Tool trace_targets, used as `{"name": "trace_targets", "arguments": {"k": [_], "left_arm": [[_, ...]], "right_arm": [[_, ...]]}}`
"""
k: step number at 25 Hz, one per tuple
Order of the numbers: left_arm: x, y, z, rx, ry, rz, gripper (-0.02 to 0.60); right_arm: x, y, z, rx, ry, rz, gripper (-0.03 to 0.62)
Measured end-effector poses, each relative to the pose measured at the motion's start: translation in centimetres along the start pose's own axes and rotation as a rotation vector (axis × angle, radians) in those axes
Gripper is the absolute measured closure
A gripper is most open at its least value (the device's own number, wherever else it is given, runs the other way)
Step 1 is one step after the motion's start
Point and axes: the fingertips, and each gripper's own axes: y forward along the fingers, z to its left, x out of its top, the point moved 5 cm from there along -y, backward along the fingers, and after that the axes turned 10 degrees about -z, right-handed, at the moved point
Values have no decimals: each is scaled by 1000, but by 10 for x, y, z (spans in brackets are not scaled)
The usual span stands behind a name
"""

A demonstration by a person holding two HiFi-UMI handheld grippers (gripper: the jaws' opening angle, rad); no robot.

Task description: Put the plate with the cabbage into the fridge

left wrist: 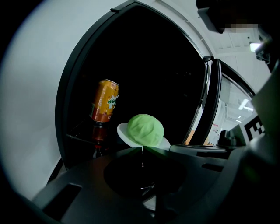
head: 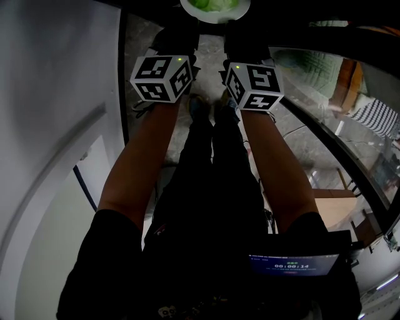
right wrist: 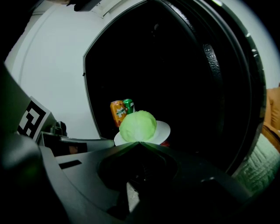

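Grey speckled floor [head: 140, 47] lies underfoot. In the head view, the plate [head: 215, 15] with the cabbage [head: 212, 4] is cut off by the top edge, and the left gripper [head: 187, 26] and right gripper [head: 234, 28] reach up to it.

In the left gripper view, the jaws are pinched on the plate's near rim, and the plate is carried at the open fridge [left wrist: 166, 74] mouth, near an orange can [left wrist: 105, 100].

In the right gripper view, the jaws are likewise clamped on the rim. The dark interior hides whether any shelf is under the plate.

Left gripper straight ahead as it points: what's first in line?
Past the plate it holds, probably nothing: the open fridge looks dark and free; orange can sits left of the line.
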Motion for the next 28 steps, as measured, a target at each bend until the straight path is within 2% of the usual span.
{"name": "trace_targets", "arguments": {"k": [28], "left_arm": [[14,25,11,11,-18,-7,572]], "right_arm": [[9,30,-11,15,4,-2,589]]}}
